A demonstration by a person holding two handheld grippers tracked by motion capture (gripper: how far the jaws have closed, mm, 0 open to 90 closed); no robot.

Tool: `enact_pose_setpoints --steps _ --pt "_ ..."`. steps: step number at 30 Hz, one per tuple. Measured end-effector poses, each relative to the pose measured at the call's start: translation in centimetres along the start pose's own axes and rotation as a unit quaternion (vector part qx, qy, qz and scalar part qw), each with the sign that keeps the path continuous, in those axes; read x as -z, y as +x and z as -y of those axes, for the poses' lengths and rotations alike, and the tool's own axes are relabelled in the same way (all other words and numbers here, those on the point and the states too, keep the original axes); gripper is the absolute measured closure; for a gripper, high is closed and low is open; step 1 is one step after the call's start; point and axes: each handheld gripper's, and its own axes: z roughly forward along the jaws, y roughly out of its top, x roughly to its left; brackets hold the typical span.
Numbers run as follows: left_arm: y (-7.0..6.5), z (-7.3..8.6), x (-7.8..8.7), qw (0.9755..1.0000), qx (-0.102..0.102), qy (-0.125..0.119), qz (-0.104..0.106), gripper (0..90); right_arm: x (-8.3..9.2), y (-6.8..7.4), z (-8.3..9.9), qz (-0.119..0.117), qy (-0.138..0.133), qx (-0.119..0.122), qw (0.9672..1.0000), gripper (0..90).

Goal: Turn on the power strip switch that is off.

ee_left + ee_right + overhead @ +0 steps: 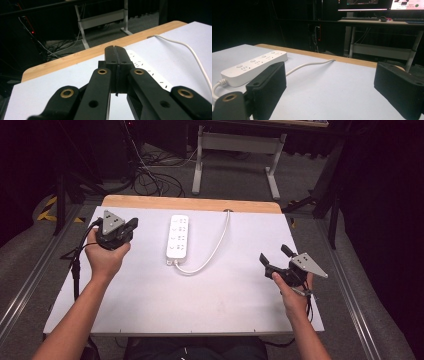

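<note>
White power strip (179, 236) lay between both grippers, apart from each, left gripper (131, 226) closed empty, right gripper (275, 254) spread wide, empty

No legible text, label or brand anywhere, not even on the white power strip (178, 236).

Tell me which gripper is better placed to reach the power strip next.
Probably the left gripper: it is nearer the power strip and points at it, though its jaws are shut. The right gripper is open but farther off.
</note>
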Motion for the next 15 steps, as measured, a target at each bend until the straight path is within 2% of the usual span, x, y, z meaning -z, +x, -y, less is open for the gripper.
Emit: enact_pose_setpoints --steps 9,12,15 --pt "-0.3 -0.1 -1.9 0.9993 -0.006 0.033 0.018 90.0 0.0 0.0 -0.1 -0.001 0.001 -0.001 1.0 11.5" --pt "-0.3 -0.1 -2.3 0.9989 -0.012 0.043 0.015 90.0 -0.2 0.1 0.0 -0.002 0.002 0.003 1.0 11.6" --pt "-0.3 -0.1 -2.7 0.9987 -0.008 0.048 0.014 90.0 -0.4 0.3 0.0 -0.005 0.004 0.002 1.0 11.6"
